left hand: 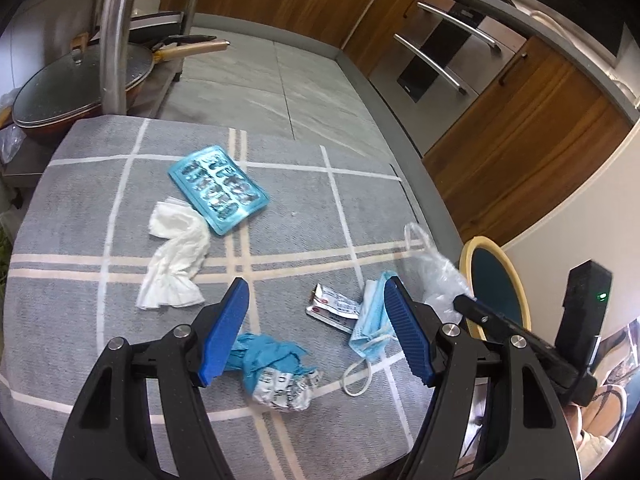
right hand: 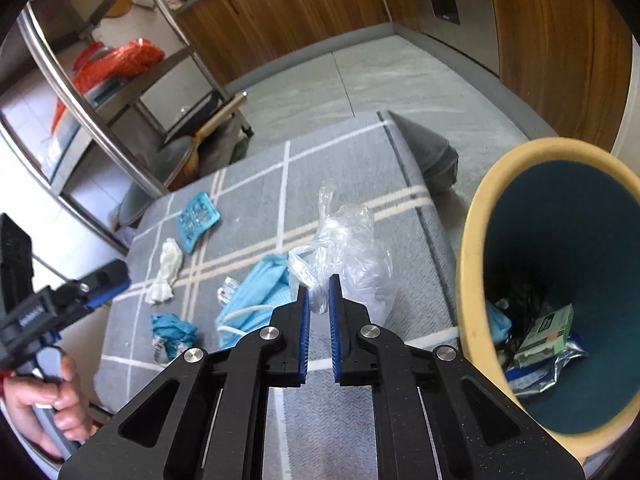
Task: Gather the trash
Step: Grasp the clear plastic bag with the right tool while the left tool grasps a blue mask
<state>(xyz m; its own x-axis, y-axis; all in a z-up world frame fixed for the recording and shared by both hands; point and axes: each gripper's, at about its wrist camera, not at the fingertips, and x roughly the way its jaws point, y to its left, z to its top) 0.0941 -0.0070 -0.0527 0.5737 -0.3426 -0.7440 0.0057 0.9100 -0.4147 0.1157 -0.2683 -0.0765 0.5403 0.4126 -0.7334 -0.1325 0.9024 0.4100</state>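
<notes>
Trash lies on a grey checked cloth [left hand: 80, 208]. My left gripper [left hand: 316, 296] is open above it, over a crumpled blue glove with a wrapper [left hand: 276, 372]. A blue face mask [left hand: 372, 328], a small printed packet [left hand: 334, 306], a white tissue [left hand: 176, 264] and a blue blister tray [left hand: 218, 188] lie around. My right gripper [right hand: 319, 284] is shut on a clear plastic bag [right hand: 352, 248], which also shows in the left wrist view [left hand: 432, 272]. A teal bin with a cream rim [right hand: 476, 248] stands to the right and holds several pieces of trash.
A metal rack [right hand: 132, 88] with a lidded pan [left hand: 64, 88] stands at the cloth's far left. Wooden cabinets [left hand: 520, 128] and an oven front line the far side of the grey tiled floor. The left gripper shows in the right wrist view [right hand: 108, 284].
</notes>
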